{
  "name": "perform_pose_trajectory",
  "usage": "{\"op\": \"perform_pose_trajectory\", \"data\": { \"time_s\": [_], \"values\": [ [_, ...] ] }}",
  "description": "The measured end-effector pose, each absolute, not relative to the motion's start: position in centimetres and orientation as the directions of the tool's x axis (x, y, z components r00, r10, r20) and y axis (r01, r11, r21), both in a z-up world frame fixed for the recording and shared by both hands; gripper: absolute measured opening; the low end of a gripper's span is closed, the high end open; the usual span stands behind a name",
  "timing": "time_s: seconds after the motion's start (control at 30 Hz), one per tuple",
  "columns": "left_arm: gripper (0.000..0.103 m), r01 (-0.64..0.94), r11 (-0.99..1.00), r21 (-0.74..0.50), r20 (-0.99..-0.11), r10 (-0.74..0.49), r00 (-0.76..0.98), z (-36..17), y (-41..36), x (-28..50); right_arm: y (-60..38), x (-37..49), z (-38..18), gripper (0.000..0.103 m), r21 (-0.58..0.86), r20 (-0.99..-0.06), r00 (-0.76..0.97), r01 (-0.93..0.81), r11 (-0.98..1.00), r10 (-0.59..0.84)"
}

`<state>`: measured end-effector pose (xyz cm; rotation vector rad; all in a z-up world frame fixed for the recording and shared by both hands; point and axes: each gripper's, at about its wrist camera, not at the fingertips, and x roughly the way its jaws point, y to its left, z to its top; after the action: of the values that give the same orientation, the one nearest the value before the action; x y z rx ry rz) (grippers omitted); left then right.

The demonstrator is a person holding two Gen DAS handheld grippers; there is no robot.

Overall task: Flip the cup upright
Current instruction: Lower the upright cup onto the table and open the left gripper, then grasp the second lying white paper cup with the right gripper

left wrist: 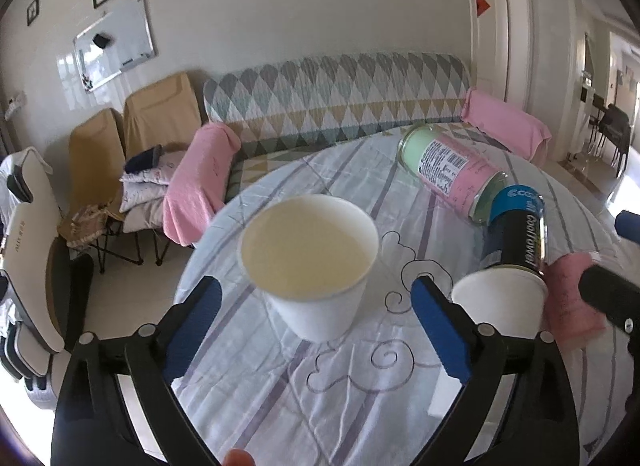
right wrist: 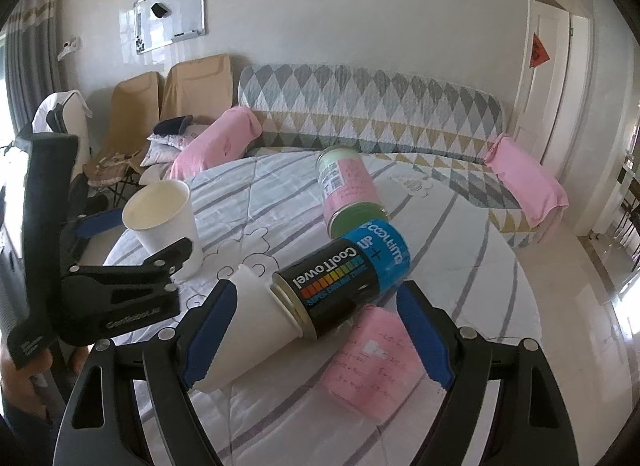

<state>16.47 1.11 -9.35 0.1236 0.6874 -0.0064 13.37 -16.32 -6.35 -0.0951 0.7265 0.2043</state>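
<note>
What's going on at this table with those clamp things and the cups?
A person holds a two-finger gripper in each hand and is setting tipped paper cups upright. One white cup already stands upright on the striped tablecloth, between the open fingers of the left gripper, which are not touching it. A second paper cup lies on its side against a black and blue can. The right gripper, also open, is around that spot but has not gripped anything.

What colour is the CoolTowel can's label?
The CoolTowel can is black with a blue end and a rainbow bar, clearest in the right wrist view.
</note>
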Motion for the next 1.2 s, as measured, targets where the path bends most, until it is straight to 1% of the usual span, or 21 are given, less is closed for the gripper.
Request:
{"op": "perform_pose_trajectory", "data": {
  "time_s": [0.03,0.1,0.17,0.27,0.43,0.57,0.73,0.83,1.0,1.2],
  "values": [
    [0.101,0.048,0.993,0.112,-0.632,0.034,0.774,-9.1,1.2,16.0,-16.5,13.1,-6.0,0.083,-0.019,-0.663,0.734,-0.215,0.976,0.149],
    [0.101,0.044,0.994,0.098,-0.638,0.029,0.770,-8.6,1.3,14.9,-17.0,12.5,-5.5,0.083,-0.019,-0.655,0.742,-0.203,0.979,0.141],
    [0.101,0.055,0.997,0.052,-0.651,-0.008,0.759,-8.2,1.5,13.9,-17.5,12.1,-5.2,0.083,-0.007,-0.653,0.744,-0.192,0.981,0.141],
    [0.101,0.080,0.997,0.001,-0.665,-0.059,0.745,-7.7,1.5,12.5,-18.8,11.4,-5.0,0.083,0.051,-0.662,0.732,-0.167,0.985,0.159],
    [0.101,0.125,0.992,-0.028,-0.684,-0.110,0.721,-7.2,1.0,10.7,-20.7,10.4,-5.1,0.083,0.125,-0.679,0.715,-0.114,0.986,0.168],
    [0.102,0.157,0.987,-0.017,-0.693,-0.125,0.710,-6.9,-0.2,9.6,-21.4,9.6,-5.4,0.083,0.152,-0.687,0.706,-0.089,0.984,0.170],
    [0.102,0.216,0.976,-0.001,-0.703,-0.154,0.694,-6.4,-2.2,9.3,-21.3,8.6,-5.7,0.083,0.138,-0.699,0.697,-0.089,0.986,0.161],
    [0.101,0.248,0.969,-0.001,-0.747,-0.166,0.644,-6.6,-3.5,10.4,-21.8,8.6,-6.4,0.083,0.142,-0.713,0.684,-0.080,0.987,0.158],
    [0.102,0.261,0.964,0.051,-0.793,-0.120,0.597,-7.4,-5.7,12.6,-22.6,9.1,-8.2,0.083,0.143,-0.742,0.653,-0.072,0.987,0.155],
    [0.101,0.255,0.966,0.047,-0.821,-0.108,0.560,-8.6,-6.7,14.9,-23.1,10.9,-9.7,0.083,0.111,-0.766,0.629,-0.071,0.991,0.131]
  ]
}}
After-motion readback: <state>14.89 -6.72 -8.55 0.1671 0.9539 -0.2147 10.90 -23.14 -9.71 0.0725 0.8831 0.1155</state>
